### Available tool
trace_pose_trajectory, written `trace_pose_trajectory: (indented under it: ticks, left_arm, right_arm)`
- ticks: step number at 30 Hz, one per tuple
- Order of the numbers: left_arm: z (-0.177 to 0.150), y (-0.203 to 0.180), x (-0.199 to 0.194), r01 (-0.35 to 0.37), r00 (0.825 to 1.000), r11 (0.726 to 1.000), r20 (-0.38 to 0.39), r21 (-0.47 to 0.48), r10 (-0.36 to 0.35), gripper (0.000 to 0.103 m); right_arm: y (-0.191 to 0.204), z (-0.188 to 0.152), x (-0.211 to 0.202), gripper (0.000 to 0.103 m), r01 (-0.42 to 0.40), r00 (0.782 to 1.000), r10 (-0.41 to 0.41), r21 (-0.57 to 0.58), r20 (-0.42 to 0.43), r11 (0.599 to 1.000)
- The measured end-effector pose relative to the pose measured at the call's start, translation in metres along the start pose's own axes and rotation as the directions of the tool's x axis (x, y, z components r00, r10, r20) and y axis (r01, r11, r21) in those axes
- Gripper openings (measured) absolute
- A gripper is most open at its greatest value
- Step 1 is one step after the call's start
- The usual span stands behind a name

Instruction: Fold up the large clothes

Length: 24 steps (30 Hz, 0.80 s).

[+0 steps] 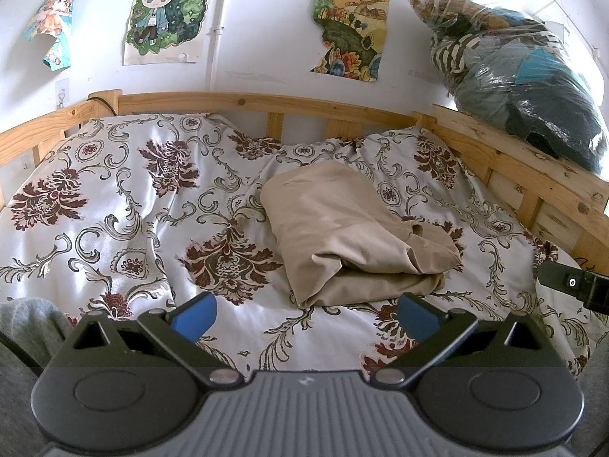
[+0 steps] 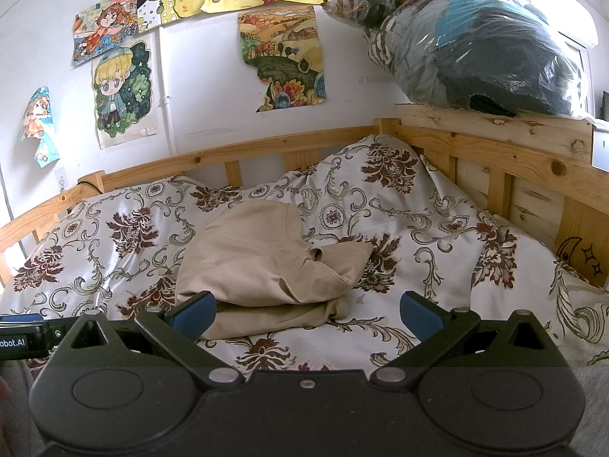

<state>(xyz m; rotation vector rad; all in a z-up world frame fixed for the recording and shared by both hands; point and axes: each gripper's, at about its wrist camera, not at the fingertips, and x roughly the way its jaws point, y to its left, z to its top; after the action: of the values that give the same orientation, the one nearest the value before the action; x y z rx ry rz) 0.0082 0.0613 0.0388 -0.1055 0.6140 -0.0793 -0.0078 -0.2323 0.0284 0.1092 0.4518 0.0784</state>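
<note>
Left wrist view: the left gripper (image 1: 306,314) hovers with its two blue pads spread wide, pinching nothing. One beige garment (image 1: 352,228) lies ahead of it and slightly to its right, folded into a loose bundle on a floral bedspread (image 1: 114,198). It looks light, soft and limp, so it would likely sag when lifted; the doubled near edge just beyond the pads seems the best place to take hold. A bag of clothes (image 1: 514,83) sits on the wooden bed rail (image 1: 533,163) far ahead to the right.

Right wrist view: the right gripper (image 2: 308,314) is likewise spread and empty. The same single garment (image 2: 262,262) lies just ahead, toward its left pad. Six drawings (image 2: 281,57) hang on the wall beyond.
</note>
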Motion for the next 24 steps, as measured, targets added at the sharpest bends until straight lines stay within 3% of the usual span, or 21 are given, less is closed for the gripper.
trace_pose_trajectory:
  ticks: [24]
  left_arm:
    - [0.0023,0.0024,-0.0003,-0.037,0.999,0.999,-0.011,0.001,0.037,0.102]
  right_arm:
    - [0.0,0.0003,0.0,0.102,0.0,1.0,0.0,0.0,-0.001,1.0]
